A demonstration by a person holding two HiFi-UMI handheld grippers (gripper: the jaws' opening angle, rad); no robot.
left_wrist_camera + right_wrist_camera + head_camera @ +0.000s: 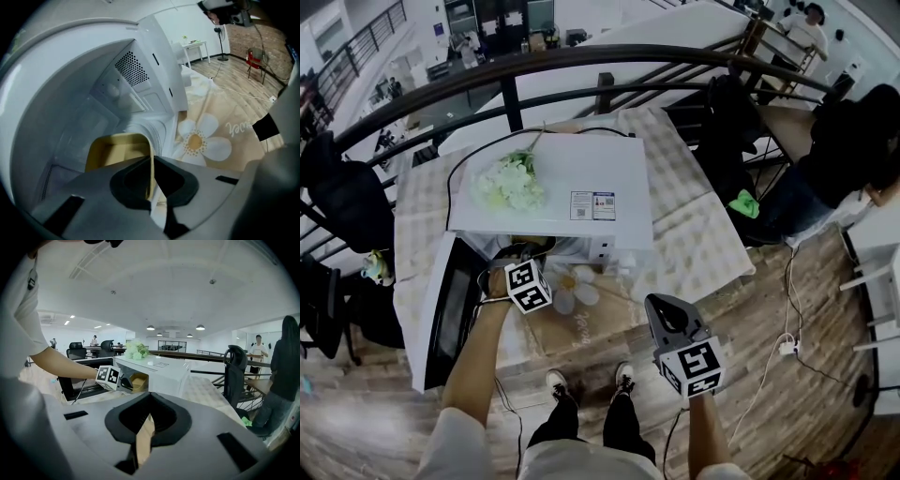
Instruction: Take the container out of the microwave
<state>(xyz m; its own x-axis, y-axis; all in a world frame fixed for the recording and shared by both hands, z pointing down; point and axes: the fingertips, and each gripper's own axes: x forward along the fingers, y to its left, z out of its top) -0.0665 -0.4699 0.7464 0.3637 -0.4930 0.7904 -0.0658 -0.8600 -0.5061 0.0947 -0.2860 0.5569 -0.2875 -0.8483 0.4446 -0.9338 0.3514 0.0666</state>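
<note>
The white microwave (553, 183) stands on the table with its door (441, 309) swung open to the left. Inside its cavity (70, 122) sits a shallow yellow container (117, 150). My left gripper (151, 161) reaches into the opening and is shut on the container's right-hand wall, which stands as a thin edge between the pads. The right gripper view shows the container (137, 380) at the mouth of the oven with the left gripper (123, 382) on it. My right gripper (659, 302) hangs apart in front of the table, shut and holding nothing.
A bunch of white flowers (511, 183) lies on top of the microwave. The tablecloth has a daisy print (199, 140) just right of the oven. A dark railing (581, 56) curves behind the table. A person (853, 159) sits at the right, and a cable (783, 347) trails over the wooden floor.
</note>
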